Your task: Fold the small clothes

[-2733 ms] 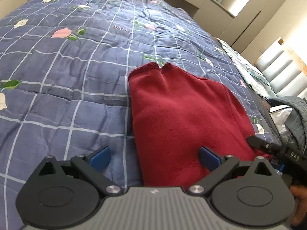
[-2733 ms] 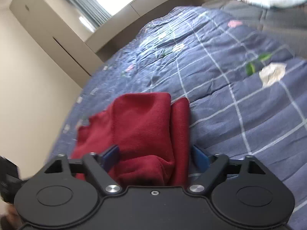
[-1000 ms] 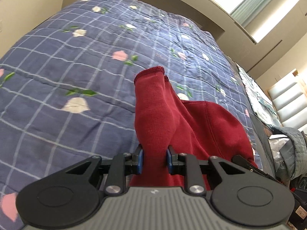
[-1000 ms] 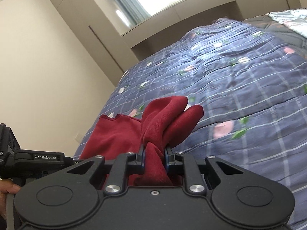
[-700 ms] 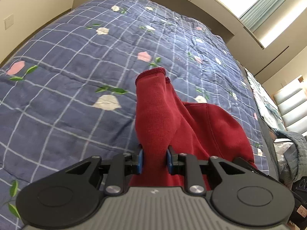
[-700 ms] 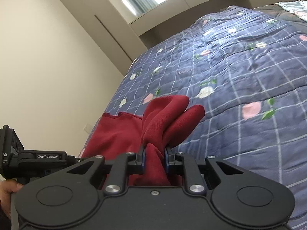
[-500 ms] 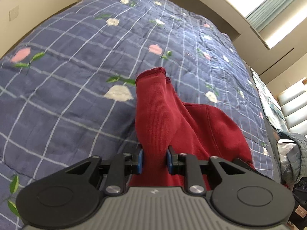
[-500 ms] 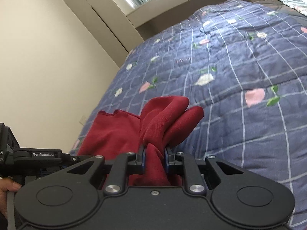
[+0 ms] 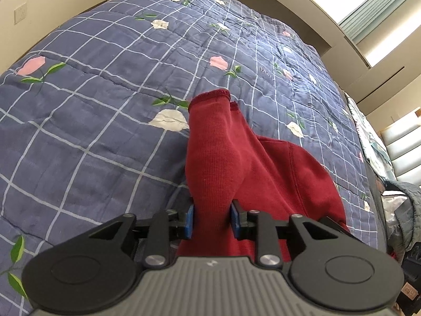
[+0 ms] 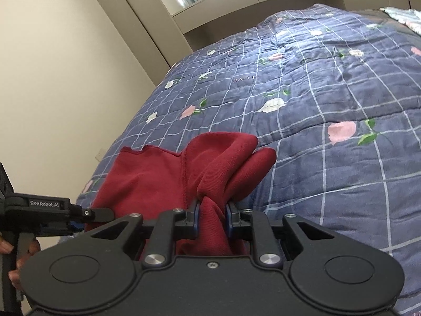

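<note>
A small dark-red knitted garment (image 9: 218, 155) lies in the lower middle of both wrist views, on a blue quilted bedspread with a white check and pink and white flowers (image 9: 92, 84), and both tools have a bunch of it. The left gripper (image 9: 212, 222) has the red knit between its blue pads (image 9: 189, 222); its jaws have just been easing wider, yet the cloth fills the gap and the pads look to be pressing on it. The right gripper (image 10: 212, 218) is clenched on a thicker gathered roll at the bottom centre of its view, with the left tool (image 10: 47, 210) and a person's hand at the lower left edge. I judge the fold to be midway: the held edge stands raised above the flat part of the garment, not laid down. Setting it flat, letting go and any further fold remain.
</note>
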`<state>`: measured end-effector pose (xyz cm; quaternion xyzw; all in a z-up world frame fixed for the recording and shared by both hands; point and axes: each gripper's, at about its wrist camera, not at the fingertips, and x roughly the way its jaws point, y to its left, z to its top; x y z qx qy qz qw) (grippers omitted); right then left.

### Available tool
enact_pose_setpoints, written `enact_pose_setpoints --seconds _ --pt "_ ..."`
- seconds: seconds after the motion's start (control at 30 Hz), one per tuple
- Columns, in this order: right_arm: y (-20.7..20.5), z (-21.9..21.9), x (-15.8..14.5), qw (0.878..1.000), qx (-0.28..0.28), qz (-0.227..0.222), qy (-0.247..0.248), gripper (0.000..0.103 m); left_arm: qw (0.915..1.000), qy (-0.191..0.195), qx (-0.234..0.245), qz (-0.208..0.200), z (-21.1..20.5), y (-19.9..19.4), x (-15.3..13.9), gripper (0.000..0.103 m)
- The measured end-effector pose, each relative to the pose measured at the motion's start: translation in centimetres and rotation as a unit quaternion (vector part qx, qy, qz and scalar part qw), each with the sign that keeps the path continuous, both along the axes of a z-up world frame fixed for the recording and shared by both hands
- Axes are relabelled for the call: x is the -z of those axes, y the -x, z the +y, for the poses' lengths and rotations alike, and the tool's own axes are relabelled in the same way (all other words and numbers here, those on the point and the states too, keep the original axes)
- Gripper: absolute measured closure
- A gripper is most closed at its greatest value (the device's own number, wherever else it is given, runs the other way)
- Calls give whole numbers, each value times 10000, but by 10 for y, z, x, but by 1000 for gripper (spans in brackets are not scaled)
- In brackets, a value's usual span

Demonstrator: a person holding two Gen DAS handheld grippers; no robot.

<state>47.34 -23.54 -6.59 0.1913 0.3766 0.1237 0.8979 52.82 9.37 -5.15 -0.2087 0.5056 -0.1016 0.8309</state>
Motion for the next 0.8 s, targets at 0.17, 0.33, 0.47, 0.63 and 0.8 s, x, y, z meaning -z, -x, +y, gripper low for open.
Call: enact_pose_setpoints --seconds 0.17,0.33,0.47,0.63,0.8 --pt "1 6 0 9993 -67 -53 366 71 9998 -144 -151 50 3 1 0 58" --pt "10 13 -3 9974 -140 -200 673 57 9994 -210 -275 -37 8 10 -8 38" --pt "21 14 -12 9963 -120 -377 757 39 9982 -442 -318 -232 6 21 -21 21" --pt "36 18 -31 9934 -63 -716 894 18 9953 -731 -352 -523 4 36 -42 10" --pt "50 20 -46 9893 54 -1023 1036 5 9902 -953 -502 -883 6 51 -59 1"
